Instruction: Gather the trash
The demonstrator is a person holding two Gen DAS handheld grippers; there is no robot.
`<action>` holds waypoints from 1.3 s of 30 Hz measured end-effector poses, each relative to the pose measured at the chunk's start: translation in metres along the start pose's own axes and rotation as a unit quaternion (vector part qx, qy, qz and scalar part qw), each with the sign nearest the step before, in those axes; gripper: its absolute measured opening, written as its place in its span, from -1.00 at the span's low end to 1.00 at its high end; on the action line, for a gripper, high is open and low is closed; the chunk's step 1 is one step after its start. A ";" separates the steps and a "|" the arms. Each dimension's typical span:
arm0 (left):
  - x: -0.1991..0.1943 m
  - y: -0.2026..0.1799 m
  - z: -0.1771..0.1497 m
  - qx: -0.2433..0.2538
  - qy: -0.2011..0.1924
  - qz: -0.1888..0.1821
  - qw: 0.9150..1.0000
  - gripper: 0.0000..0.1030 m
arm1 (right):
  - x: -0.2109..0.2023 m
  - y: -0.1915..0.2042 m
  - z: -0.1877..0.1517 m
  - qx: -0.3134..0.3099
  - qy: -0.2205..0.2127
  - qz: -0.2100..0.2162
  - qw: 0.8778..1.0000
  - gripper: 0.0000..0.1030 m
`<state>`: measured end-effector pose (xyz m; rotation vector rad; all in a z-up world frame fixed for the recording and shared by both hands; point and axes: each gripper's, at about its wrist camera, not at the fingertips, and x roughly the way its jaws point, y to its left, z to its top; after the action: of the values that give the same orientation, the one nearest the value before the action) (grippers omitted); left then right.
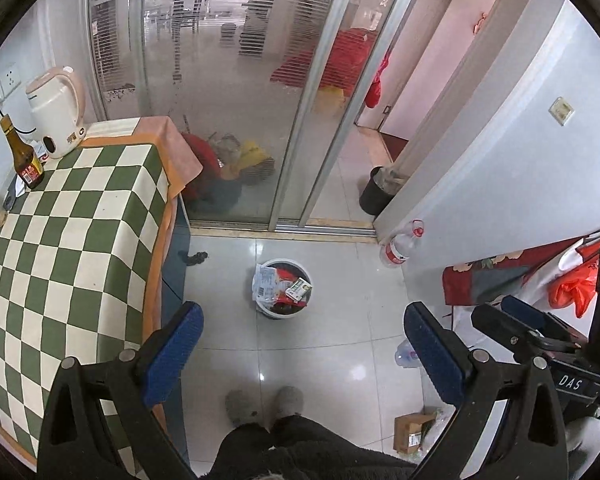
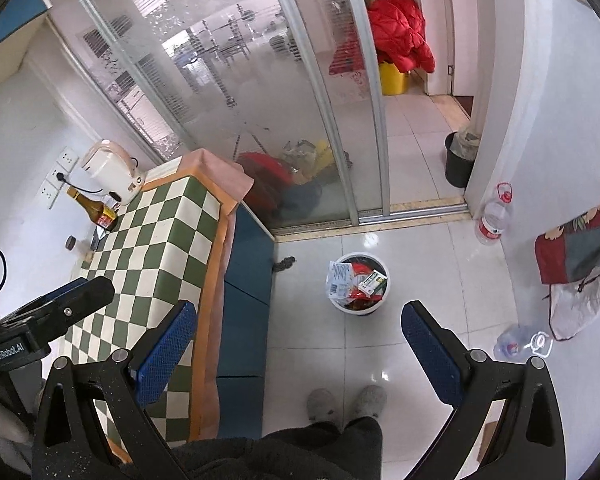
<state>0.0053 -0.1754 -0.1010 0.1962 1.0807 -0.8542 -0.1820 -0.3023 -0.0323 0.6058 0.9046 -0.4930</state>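
Observation:
A small white bin [image 1: 283, 312] stands on the tiled floor, filled with wrappers, a red packet and a green-and-white box [image 1: 298, 289]. It also shows in the right wrist view [image 2: 358, 307]. My left gripper [image 1: 304, 356] is open and empty, held high above the floor short of the bin. My right gripper [image 2: 300, 356] is open and empty at a similar height. Each gripper shows at the edge of the other's view. A crushed clear bottle [image 2: 518, 342] lies on the floor to the right. A cardboard box [image 1: 414, 432] lies near my feet.
A table with a green-checked cloth [image 1: 72, 248] stands at left, bearing a kettle [image 1: 58, 112] and a brown bottle [image 1: 22, 156]. A large water bottle [image 1: 402, 244] stands by the wall. A black bin [image 1: 378, 192] stands beyond the sliding glass door [image 1: 228, 92].

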 end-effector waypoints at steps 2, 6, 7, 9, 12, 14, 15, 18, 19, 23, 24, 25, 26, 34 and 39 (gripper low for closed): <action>-0.001 -0.001 -0.001 0.001 0.002 0.000 1.000 0.99 | -0.004 0.002 0.002 -0.004 -0.001 0.003 1.000 1.00; -0.008 -0.003 -0.003 0.004 0.004 0.004 1.000 0.99 | -0.006 0.000 0.004 -0.002 0.001 0.006 1.000 1.00; -0.009 -0.004 -0.003 0.005 0.003 0.006 1.000 1.00 | -0.007 -0.001 0.005 -0.002 0.002 0.007 1.000 1.00; -0.010 -0.005 -0.002 0.003 0.002 0.008 1.000 1.00 | -0.007 -0.003 0.005 -0.001 0.002 0.006 1.000 1.00; -0.008 -0.004 -0.003 0.003 0.009 0.007 1.000 1.00 | -0.006 -0.004 0.005 0.001 0.005 0.008 1.000 1.00; -0.007 -0.005 -0.005 0.005 0.012 0.007 1.000 1.00 | -0.006 -0.005 0.005 0.000 0.007 0.009 1.000 1.00; -0.007 -0.006 -0.006 0.006 0.014 0.005 1.000 1.00 | -0.006 -0.006 0.004 0.000 0.008 0.010 1.000 1.00; -0.006 -0.007 -0.010 0.004 0.021 -0.001 1.000 1.00 | -0.008 -0.007 0.003 -0.002 0.011 0.010 1.000 1.00; -0.007 -0.008 -0.010 0.005 0.023 -0.002 1.000 1.00 | -0.008 -0.008 0.003 -0.001 0.012 0.011 1.000 1.00; -0.008 -0.010 -0.013 0.002 0.024 -0.007 1.000 1.00 | -0.011 -0.009 0.000 -0.001 0.014 0.013 1.000 1.00; -0.008 -0.010 -0.013 0.001 0.024 -0.007 1.000 1.00 | -0.011 -0.008 -0.001 -0.001 0.014 0.012 1.000 1.00; -0.009 -0.011 -0.014 0.000 0.024 -0.007 1.000 1.00 | -0.011 -0.009 -0.001 -0.003 0.015 0.011 1.000 1.00; -0.009 -0.011 -0.014 -0.001 0.024 -0.008 1.000 1.00 | -0.011 -0.008 0.000 -0.003 0.015 0.012 1.000 1.00; -0.009 -0.017 -0.018 -0.003 0.024 -0.015 1.000 1.00 | -0.015 -0.009 -0.004 -0.003 0.015 0.014 1.000 1.00; -0.009 -0.020 -0.018 -0.002 0.023 -0.017 1.000 1.00 | -0.017 -0.013 -0.003 0.001 0.013 0.014 1.000 1.00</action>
<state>-0.0230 -0.1745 -0.0970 0.1954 1.1315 -0.8807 -0.2011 -0.3069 -0.0231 0.6278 0.9195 -0.4609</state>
